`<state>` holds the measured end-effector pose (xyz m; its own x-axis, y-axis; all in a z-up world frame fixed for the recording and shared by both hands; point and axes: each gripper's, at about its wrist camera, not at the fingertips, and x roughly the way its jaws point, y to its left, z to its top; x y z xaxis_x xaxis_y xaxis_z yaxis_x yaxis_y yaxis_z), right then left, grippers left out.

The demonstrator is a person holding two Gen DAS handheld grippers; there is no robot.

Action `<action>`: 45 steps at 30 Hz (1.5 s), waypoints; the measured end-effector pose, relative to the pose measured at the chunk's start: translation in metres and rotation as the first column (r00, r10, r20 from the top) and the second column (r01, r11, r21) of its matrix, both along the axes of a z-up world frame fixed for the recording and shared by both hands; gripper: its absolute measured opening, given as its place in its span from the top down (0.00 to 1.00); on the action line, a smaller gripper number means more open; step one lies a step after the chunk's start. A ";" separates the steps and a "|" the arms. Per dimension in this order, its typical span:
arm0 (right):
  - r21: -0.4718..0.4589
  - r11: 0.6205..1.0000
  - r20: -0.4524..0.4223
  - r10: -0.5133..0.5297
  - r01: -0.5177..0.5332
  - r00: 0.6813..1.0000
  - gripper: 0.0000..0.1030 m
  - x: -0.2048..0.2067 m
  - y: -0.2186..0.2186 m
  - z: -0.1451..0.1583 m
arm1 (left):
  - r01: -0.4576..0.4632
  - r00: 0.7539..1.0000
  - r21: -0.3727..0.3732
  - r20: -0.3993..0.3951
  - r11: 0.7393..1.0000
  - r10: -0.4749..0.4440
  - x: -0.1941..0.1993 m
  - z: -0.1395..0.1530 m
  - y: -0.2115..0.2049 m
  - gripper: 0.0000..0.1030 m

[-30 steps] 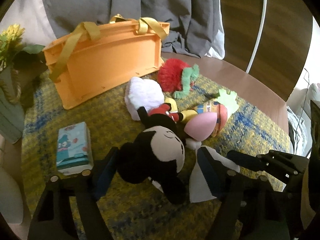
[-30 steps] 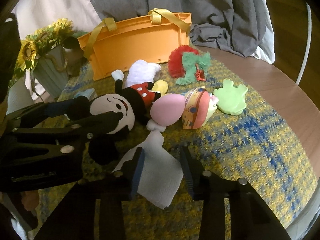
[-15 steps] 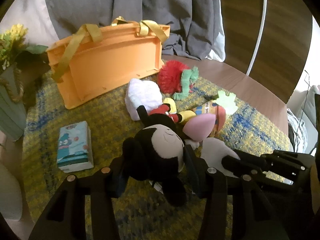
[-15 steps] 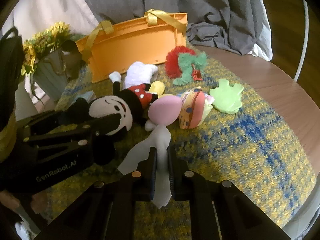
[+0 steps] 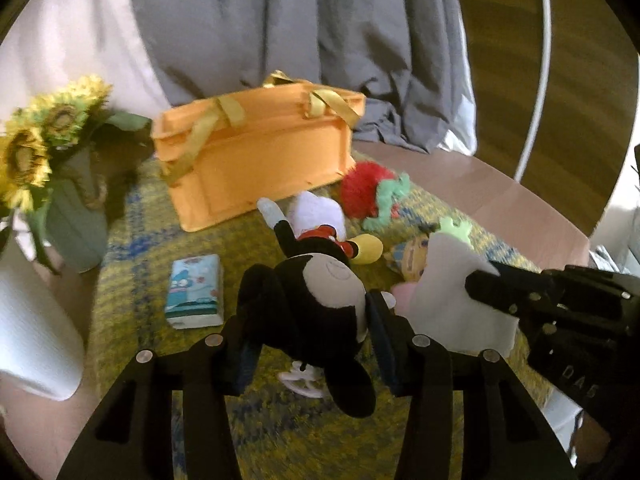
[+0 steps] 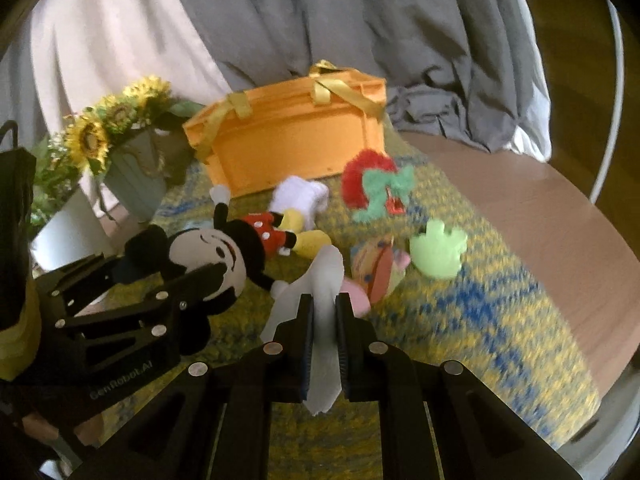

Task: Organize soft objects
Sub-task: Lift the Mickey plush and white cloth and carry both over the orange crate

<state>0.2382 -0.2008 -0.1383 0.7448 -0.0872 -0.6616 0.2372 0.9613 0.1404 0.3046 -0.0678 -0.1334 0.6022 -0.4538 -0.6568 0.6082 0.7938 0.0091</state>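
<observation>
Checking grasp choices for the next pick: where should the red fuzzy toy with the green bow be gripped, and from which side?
Grip the red fuzzy toy across its round red body, coming from above. The orange bag stands close behind it, and its green bow is thin and floppy.

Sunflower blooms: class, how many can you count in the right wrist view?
3 sunflower blooms in the grey pot: one front-left, one middle, one rear-right. Blur and leaves may hide more.

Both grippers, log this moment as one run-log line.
left gripper: shut on Mickey Mouse plush | right gripper: shut on white cloth | orange basket: behind
</observation>
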 end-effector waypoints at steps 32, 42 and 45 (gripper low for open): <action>-0.080 0.953 0.301 0.303 -0.293 0.904 0.88 0.026 -0.068 0.105 | -0.374 0.875 -0.167 0.262 0.912 0.406 -0.026 0.111 -0.031 0.54; -0.108 0.958 0.378 0.286 -0.265 0.881 0.88 0.050 -0.075 0.130 | -0.361 0.846 -0.215 0.334 0.908 0.416 -0.001 0.129 -0.033 0.54; -0.109 0.960 0.386 0.280 -0.258 0.879 0.88 0.062 -0.077 0.134 | -0.360 0.841 -0.222 0.344 0.906 0.418 0.012 0.134 -0.035 0.54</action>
